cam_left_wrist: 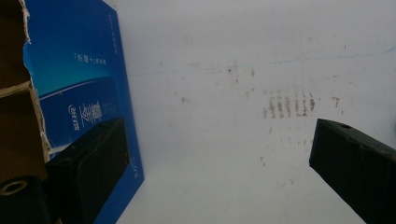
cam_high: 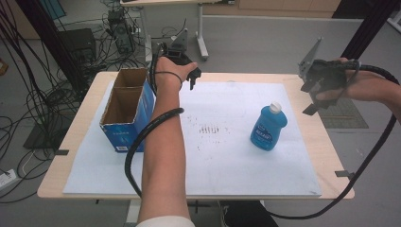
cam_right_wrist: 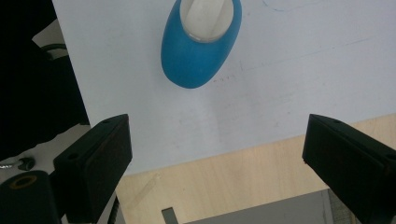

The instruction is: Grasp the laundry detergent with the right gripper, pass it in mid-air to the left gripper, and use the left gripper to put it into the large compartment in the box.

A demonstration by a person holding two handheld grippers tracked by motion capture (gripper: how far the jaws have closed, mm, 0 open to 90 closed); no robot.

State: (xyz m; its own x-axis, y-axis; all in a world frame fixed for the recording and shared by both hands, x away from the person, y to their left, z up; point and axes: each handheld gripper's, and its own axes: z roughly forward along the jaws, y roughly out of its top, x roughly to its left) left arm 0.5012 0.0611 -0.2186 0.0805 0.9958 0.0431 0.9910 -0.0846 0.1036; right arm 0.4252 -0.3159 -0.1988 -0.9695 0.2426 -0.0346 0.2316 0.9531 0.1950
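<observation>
A pale wooden table (cam_high: 75, 142) stands on a grey floor, most of its top covered by a white sheet (cam_high: 217, 156) that bears a patch of small reddish-brown marks (cam_high: 210, 128) near its middle; the person's bare left forearm (cam_high: 163, 161) comes in from the near edge and runs up across the sheet, a black ribbed cable (cam_high: 142, 142) looping beside it. Farther in, to the left of that arm, an open blue cardboard box (cam_high: 126, 111) with a brown inside stands upright on the sheet; to the right, a blue plastic bottle (cam_high: 268, 126) with a white cap stands upright, well apart from the box and touched by nothing. At the far end of the arm, the left gripper (cam_high: 192, 79) hangs just beside the box's far right corner, above the sheet; in the left gripper view (cam_left_wrist: 219, 163) its two black jaws stand wide apart with bare sheet between them, the box's blue wall (cam_left_wrist: 79, 88) close by one jaw. The right gripper (cam_high: 316, 97) is held in the air over the table's right edge, beyond the bottle; in the right gripper view (cam_right_wrist: 217, 158) its jaws gape wide with nothing between them, looking down on the bottle's cap (cam_right_wrist: 205, 18) and blue shoulder; behind the table lie tangled cables (cam_high: 28, 94) and a table leg (cam_high: 202, 33).
</observation>
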